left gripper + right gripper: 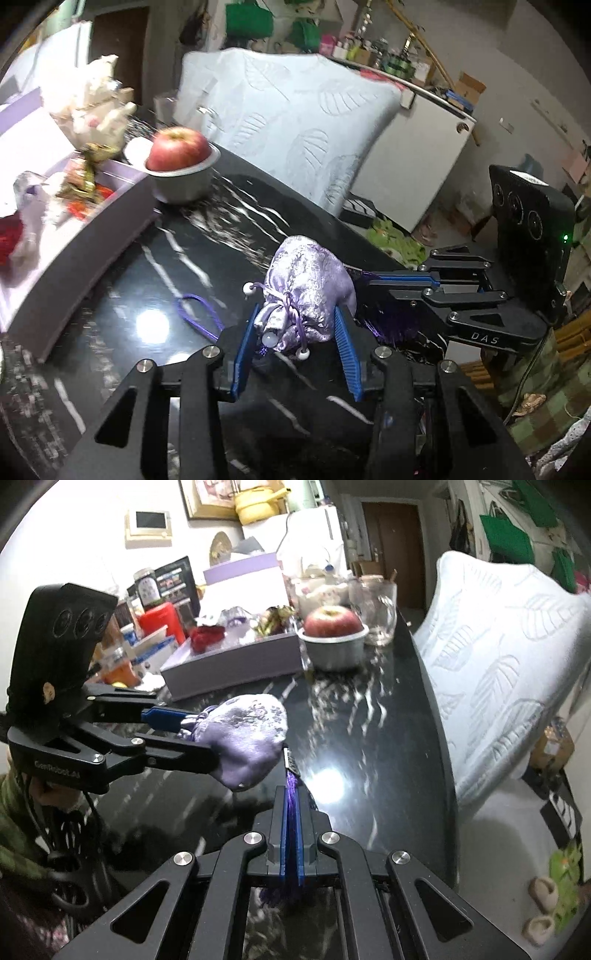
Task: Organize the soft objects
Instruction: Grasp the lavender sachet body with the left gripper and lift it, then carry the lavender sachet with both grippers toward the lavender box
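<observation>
A lilac satin drawstring pouch [314, 288] with white beads hangs just above the black marble table [207, 258], and my left gripper [295, 314] is shut on it, one blue pad on each side. In the right wrist view the same pouch [251, 738] juts out of the left gripper [199, 734]. My right gripper [291, 790] is shut on a purple tassel [291, 781], whose fringe trails back between the pads. From the left wrist view the right gripper [365, 284] sits close behind the pouch, with the tassel's fringe [384, 328] below it.
A lilac box [92, 236] on the left holds a white plush toy [96, 107] and other soft items. Beside it stands a metal bowl [184, 184] with an apple [179, 147], then a glass mug [373, 605]. A white pillow [498, 664] leans at the table's far edge. A purple cord [199, 314] lies on the table.
</observation>
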`<action>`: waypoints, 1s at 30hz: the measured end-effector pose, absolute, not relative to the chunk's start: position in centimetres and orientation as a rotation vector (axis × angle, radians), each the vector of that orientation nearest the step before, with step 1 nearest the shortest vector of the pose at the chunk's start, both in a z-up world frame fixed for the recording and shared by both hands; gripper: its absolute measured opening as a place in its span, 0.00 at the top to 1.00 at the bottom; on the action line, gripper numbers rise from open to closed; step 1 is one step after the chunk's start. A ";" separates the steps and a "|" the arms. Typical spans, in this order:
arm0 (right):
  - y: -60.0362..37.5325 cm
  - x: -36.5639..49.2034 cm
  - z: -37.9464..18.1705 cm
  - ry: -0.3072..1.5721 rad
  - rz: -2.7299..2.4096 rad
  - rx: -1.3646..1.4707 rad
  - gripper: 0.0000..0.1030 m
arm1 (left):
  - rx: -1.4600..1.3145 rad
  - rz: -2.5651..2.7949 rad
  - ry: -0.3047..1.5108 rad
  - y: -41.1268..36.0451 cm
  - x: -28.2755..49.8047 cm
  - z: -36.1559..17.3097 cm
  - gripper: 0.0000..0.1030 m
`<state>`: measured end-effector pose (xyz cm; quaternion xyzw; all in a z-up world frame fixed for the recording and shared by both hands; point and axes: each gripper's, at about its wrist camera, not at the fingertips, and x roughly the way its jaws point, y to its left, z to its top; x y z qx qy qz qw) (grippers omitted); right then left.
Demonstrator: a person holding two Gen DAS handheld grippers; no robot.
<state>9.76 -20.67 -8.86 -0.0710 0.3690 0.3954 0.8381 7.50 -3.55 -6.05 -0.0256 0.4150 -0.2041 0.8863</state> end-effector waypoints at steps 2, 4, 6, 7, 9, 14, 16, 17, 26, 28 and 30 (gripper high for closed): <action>-20.1 9.8 -8.2 0.760 0.846 -0.141 0.96 | -0.062 -0.403 0.846 -2.5 7.0 -5.3 0.61; -19.4 9.8 -7.5 0.739 0.865 -0.138 0.96 | -0.059 -0.373 0.823 -1.7 6.5 -4.6 0.61; -18.4 9.7 -6.9 0.717 0.890 -0.149 0.96 | -0.069 -0.345 0.808 -1.0 6.0 -4.2 0.61; -17.7 9.6 -6.5 0.707 0.904 -0.154 0.96 | -0.080 -0.328 0.798 -0.4 5.6 -3.9 0.61; -16.7 9.5 -6.0 0.695 0.921 -0.156 0.96 | -0.094 -0.305 0.782 0.4 5.1 -3.4 0.61; -14.8 8.7 -4.3 0.644 0.975 -0.158 0.96 | -0.107 -0.249 0.729 2.6 3.1 -1.5 0.61; -13.8 8.3 -3.4 0.621 0.995 -0.163 0.96 | -0.108 -0.221 0.710 3.4 2.3 -0.6 0.61; -13.4 8.2 -3.0 0.610 1.005 -0.166 0.96 | -0.113 -0.211 0.702 3.8 2.0 -0.2 0.61; -9.4 6.8 0.6 0.519 1.095 -0.196 0.96 | -0.101 -0.097 0.626 6.6 -0.3 3.6 0.61; -8.8 6.8 1.4 0.501 1.111 -0.200 0.96 | -0.102 -0.076 0.610 7.4 -0.5 4.4 0.61; -8.1 6.8 2.3 0.481 1.127 -0.202 0.96 | -0.104 -0.065 0.600 8.0 -0.6 5.0 0.61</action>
